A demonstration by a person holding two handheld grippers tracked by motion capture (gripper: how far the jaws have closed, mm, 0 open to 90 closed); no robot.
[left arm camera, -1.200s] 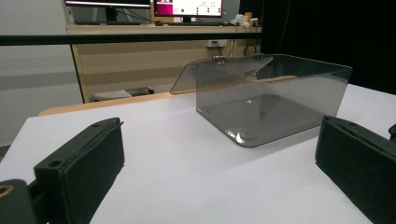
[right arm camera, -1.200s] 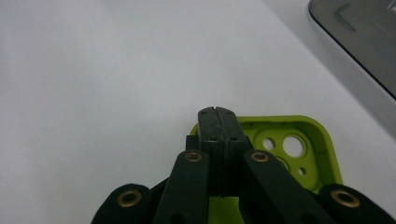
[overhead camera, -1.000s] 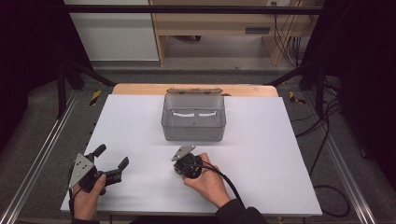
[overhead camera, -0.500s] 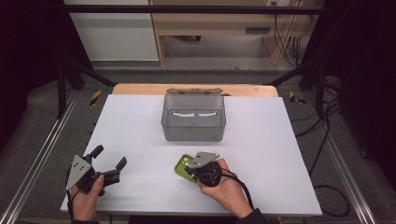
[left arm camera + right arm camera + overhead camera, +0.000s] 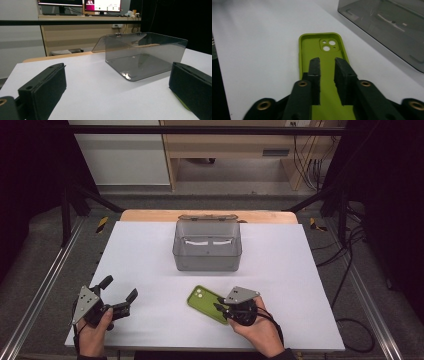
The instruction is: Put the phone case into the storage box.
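One green phone case (image 5: 209,304) is lying flat and open side up on the white table (image 5: 150,260), in front of the box and a bit right of the table's middle; its camera cut-out (image 5: 327,45) is sitting at the end away from the right gripper; one grey see-through box (image 5: 207,246) with its hinged lid tipped back is standing further away, well apart from the case; two grippers in play, one per hand; the right gripper (image 5: 223,308) is hanging right over the near end of the case, the hand (image 5: 260,330) coming in from the bottom edge and angling the tool toward the upper left; in the right gripper view its jaws are lying over the case's inner face with a narrow gap, having just been opening, nothing pinched between them, pads (image 5: 314,72) not squeezing the case; whether they are touching its surface, cannot tell; the left gripper (image 5: 120,295) is sitting low at the table's near left corner, well apart from the case, jaws spread wide and holding nothing; the left hand (image 5: 95,327) is gripping its body, pointing it toward the box.
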